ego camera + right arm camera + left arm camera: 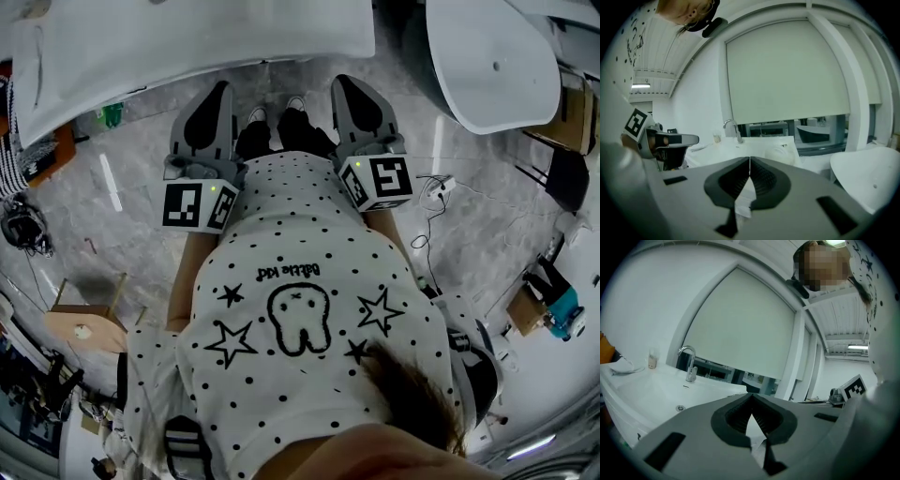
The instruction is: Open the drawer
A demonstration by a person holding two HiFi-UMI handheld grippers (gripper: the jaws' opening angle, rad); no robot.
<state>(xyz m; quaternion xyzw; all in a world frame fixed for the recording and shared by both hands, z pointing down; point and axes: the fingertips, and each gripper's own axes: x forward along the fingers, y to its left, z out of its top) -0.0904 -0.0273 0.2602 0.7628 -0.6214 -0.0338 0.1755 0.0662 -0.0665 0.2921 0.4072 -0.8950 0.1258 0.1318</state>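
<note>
The drawer shows in none of the three views, so which way it lies from the jaws, how its front runs, and which hand is nearer cannot be told. That missing direction is what the coming move turns on; my judgement is that the task is not yet under way and the drawer has first to be found.

Both grippers are held side by side at waist level, pointing forward and slightly down across the grey floor towards a white tub (187, 37) with one tap (687, 364) on its rim. The left gripper (221, 94) has its jaws closed tip to tip with nothing between them, which its own view confirms. The right gripper (350, 89) is the same, pads together and empty. A second white tub (497, 66) stands ahead to the right, well apart from the first.

Low at the person's left, behind the line the jaws point along, sits a small wooden box (84, 323) with a pale round spot on it. Whether it carries a drawer is too small to tell.

The count: two grippers, two tubs, one tap, one wooden box — no drawer in view.
</note>
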